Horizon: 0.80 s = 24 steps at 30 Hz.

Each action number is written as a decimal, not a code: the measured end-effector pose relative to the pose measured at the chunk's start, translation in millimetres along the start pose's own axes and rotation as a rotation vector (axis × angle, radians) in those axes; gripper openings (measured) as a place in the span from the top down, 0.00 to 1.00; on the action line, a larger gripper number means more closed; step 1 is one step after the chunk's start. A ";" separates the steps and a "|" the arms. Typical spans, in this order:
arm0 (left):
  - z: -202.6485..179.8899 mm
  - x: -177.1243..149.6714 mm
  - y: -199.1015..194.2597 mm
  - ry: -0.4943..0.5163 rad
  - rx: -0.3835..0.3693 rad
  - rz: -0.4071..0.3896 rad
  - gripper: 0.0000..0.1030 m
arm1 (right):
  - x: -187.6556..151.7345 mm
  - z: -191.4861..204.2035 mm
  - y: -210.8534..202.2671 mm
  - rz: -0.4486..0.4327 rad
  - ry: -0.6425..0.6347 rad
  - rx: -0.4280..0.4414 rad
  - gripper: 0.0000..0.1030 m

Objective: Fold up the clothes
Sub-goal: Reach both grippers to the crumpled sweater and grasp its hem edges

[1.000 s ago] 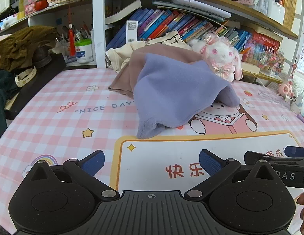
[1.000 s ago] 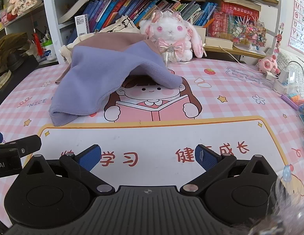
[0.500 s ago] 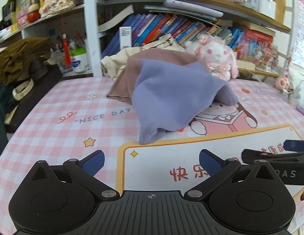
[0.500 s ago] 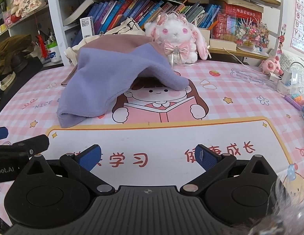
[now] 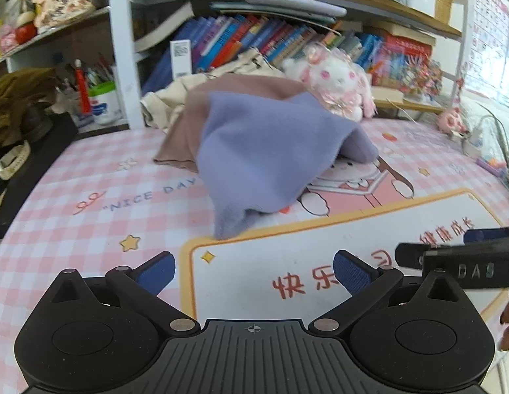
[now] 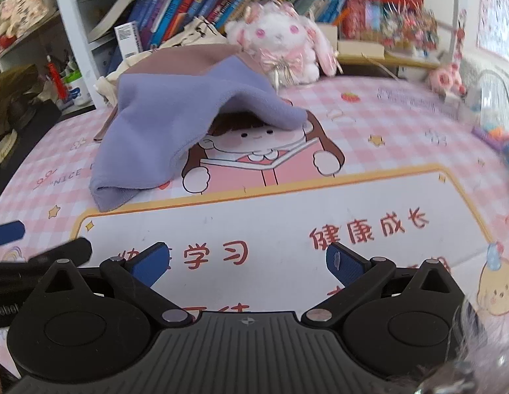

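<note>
The left tongs sit at the bottom of the left wrist frame, released, blue pads spread wide over the white panel of the bench mat, gripping nothing. The right tongs fill the bottom of the right wrist frame, likewise spread and empty.

The lavender garment lies heaped in the centre of the left frame, well above the tongs and apart from them, its lowest corner touching the mat's yellow border. In the right wrist frame it lies upper left of centre. It drapes over a brown garment behind it. A plush rabbit sits just behind the heap, before the bookshelf.
</note>
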<state>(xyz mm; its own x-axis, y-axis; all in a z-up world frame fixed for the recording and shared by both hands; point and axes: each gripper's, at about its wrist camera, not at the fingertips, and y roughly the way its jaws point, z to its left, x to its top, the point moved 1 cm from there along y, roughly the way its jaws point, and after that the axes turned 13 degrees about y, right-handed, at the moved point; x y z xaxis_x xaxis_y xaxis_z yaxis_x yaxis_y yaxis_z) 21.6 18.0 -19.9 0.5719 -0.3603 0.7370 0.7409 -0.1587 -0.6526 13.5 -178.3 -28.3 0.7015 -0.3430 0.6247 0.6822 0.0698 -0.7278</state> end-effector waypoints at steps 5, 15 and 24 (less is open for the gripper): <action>-7.6 1.7 10.2 0.058 0.026 0.007 0.00 | 7.0 -8.1 6.7 0.031 0.059 0.019 0.01; -39.4 26.8 32.8 0.155 0.096 -0.014 0.00 | 46.4 -40.2 29.6 0.069 0.107 0.115 0.06; -85.8 76.5 109.7 0.251 0.255 0.015 0.02 | 95.9 -97.9 59.6 0.178 0.183 0.259 0.24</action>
<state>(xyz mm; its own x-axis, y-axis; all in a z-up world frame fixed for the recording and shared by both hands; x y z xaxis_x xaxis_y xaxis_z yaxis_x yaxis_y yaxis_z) 116.4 -105.8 -50.2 0.5029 -0.5803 0.6406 0.8151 0.0717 -0.5749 101.2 -298.7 -39.5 0.7815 -0.4645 0.4166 0.5986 0.3701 -0.7104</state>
